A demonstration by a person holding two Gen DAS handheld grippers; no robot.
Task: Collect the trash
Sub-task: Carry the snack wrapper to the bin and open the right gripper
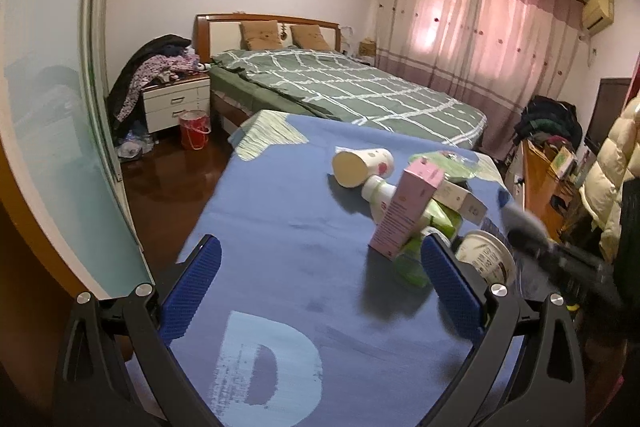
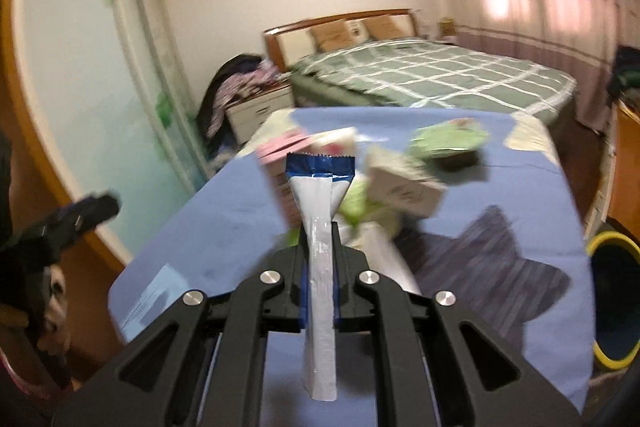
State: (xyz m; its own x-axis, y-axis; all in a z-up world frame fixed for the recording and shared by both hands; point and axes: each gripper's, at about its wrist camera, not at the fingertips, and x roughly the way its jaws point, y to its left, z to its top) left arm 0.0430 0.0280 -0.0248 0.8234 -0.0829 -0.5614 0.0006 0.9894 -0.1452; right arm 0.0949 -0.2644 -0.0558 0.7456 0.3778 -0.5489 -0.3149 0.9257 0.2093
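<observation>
Right tool (image 2: 320, 247) pinching a wrapper (image 2: 320, 267) for binning
Left tool (image 1: 320, 291) is hovering spread; bin (image 2: 614, 295) waiting at three o'clock.

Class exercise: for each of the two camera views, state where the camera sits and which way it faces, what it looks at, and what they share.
Left wrist: on the left gripper, facing the bed across the blue table; its open blue fingers show.
Right wrist: on the right gripper, facing the same way; its fingers are clamped on a blue-and-white wrapper.
Shared: table, bed, pink carton, green packet.
</observation>
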